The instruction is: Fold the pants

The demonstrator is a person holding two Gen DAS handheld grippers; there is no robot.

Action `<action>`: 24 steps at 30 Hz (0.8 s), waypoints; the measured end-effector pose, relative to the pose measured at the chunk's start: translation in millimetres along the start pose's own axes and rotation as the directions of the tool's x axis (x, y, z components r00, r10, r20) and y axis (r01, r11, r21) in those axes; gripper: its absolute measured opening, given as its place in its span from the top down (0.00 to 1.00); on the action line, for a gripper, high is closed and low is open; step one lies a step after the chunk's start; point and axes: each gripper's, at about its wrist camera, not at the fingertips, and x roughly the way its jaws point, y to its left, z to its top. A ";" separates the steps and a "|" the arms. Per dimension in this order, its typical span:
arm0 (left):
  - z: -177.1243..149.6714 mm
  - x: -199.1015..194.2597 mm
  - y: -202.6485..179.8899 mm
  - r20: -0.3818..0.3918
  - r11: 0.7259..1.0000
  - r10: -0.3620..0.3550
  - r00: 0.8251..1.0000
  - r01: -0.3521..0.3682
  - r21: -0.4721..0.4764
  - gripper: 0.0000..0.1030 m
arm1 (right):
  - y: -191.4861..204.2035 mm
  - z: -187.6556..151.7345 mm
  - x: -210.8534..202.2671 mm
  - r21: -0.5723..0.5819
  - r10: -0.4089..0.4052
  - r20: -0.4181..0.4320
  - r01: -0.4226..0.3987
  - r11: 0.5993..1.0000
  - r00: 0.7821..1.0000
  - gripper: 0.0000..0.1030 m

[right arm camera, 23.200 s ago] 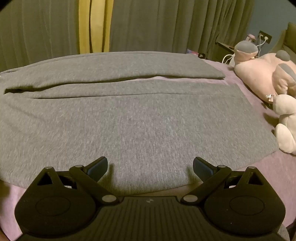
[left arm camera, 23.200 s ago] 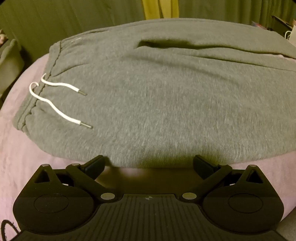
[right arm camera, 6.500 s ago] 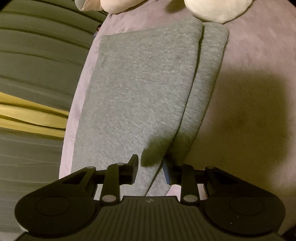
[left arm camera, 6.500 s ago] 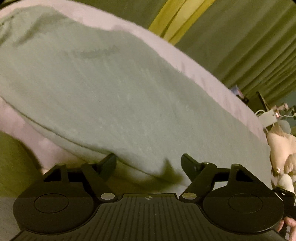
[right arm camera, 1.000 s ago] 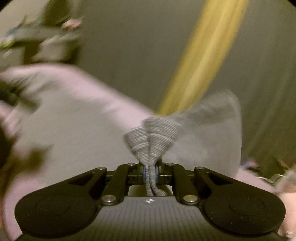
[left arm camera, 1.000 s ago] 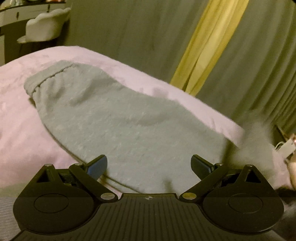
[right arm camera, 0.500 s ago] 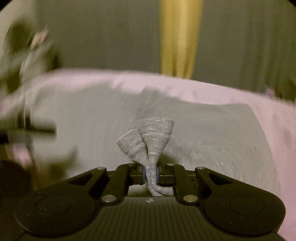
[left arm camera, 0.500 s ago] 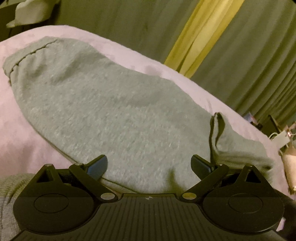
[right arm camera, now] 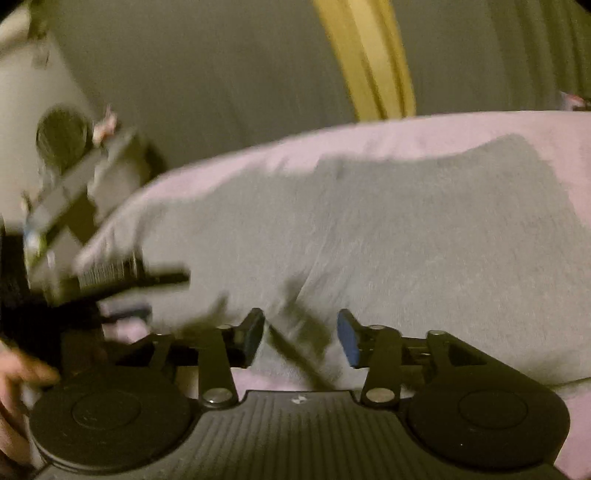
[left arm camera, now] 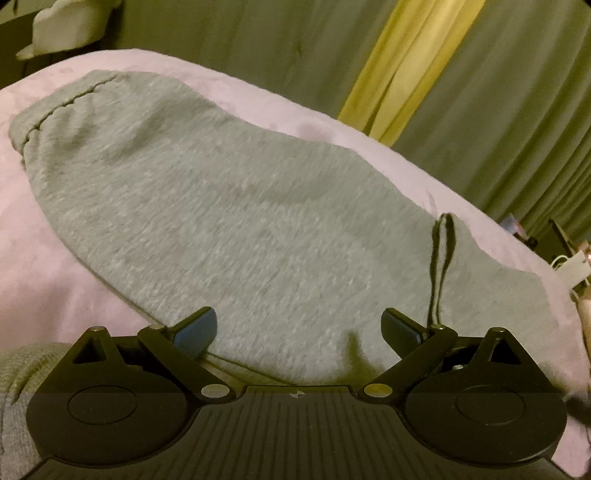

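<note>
The grey sweatpants [left arm camera: 229, 221] lie folded lengthwise on the pink bed, waistband at the far left. A leg end [left arm camera: 498, 291] lies folded back over them at the right, its hem standing up as a loop. My left gripper [left arm camera: 298, 326] is open and empty just above the near edge of the pants. In the right wrist view the pants [right arm camera: 388, 240] fill the middle. My right gripper [right arm camera: 300, 338] is open over their near edge with no cloth between its fingers. The left gripper [right arm camera: 110, 280] shows blurred at the left there.
The pink bed cover [left arm camera: 44, 258] surrounds the pants. Green curtains with a yellow strip [left arm camera: 399, 66] hang behind the bed. A white chair [left arm camera: 62, 26] stands at the far left. Cables and small items [left arm camera: 569, 266] sit at the right edge.
My right gripper has let go of the leg hem and opened; the hem now lies on the pants. The left gripper has stayed open and shifted slightly.
</note>
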 end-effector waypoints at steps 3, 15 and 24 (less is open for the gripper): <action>-0.8 2.4 -0.5 -0.002 1.000 0.009 1.000 -0.009 0.002 0.03 | -42.1 22.5 -12.5 0.183 -0.032 0.131 0.007 0.983 0.991 0.28; -2.4 5.8 -4.8 -0.013 0.999 0.042 0.999 -0.042 0.030 0.03 | -158.1 13.1 -3.3 0.685 -0.118 0.192 -0.047 0.727 0.974 0.28; -4.3 7.7 -7.4 -0.025 0.998 0.035 0.999 -0.034 0.047 0.03 | -165.3 0.3 5.7 0.740 -0.103 0.063 0.023 0.673 0.993 0.27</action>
